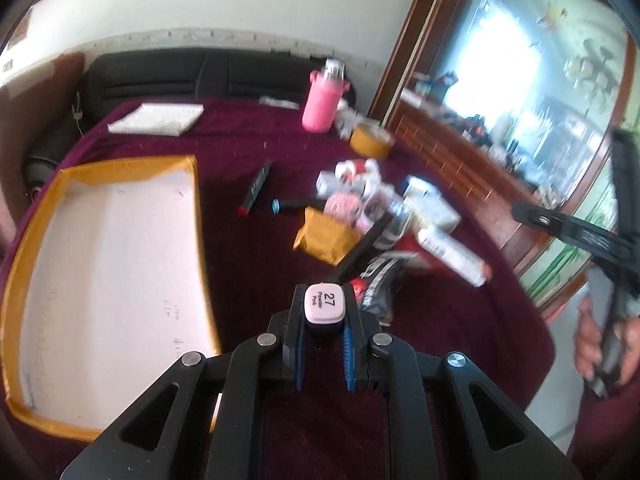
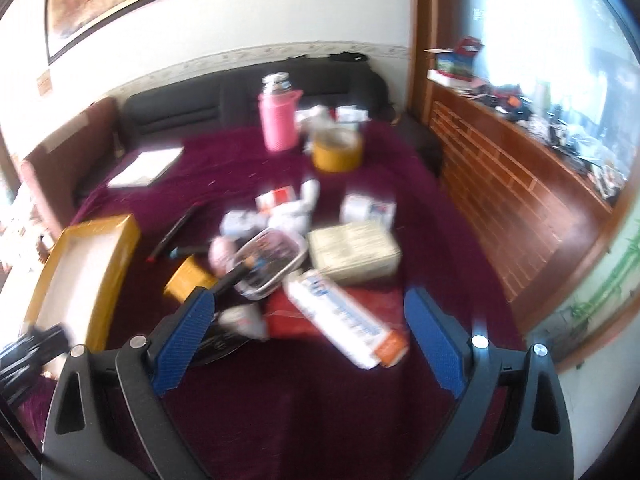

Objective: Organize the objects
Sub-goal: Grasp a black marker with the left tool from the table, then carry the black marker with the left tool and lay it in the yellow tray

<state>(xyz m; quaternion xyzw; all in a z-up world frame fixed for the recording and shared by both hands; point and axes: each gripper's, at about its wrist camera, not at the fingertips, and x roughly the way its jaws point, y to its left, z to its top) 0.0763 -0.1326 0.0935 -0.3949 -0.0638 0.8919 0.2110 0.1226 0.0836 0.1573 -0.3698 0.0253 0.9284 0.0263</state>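
My left gripper [image 1: 324, 312] is shut on a black marker with a pale pink cap [image 1: 324, 307] marked "27", held above the maroon cloth, right of the yellow-rimmed tray [image 1: 108, 276]. The marker's body [image 1: 362, 250] points towards a pile of small boxes and packets [image 1: 384, 208]. My right gripper [image 2: 308, 332] is open and empty, above the near side of the same pile [image 2: 320, 248]. The tray shows at the left in the right wrist view [image 2: 80, 276]. Two more markers [image 1: 256, 188] lie on the cloth between tray and pile.
A pink bottle [image 1: 322, 100], a roll of tape [image 1: 372, 142] and a white pad [image 1: 158, 118] stand at the far side of the table. A dark sofa [image 1: 200, 76] lies behind. A wooden cabinet [image 2: 520, 184] runs along the right.
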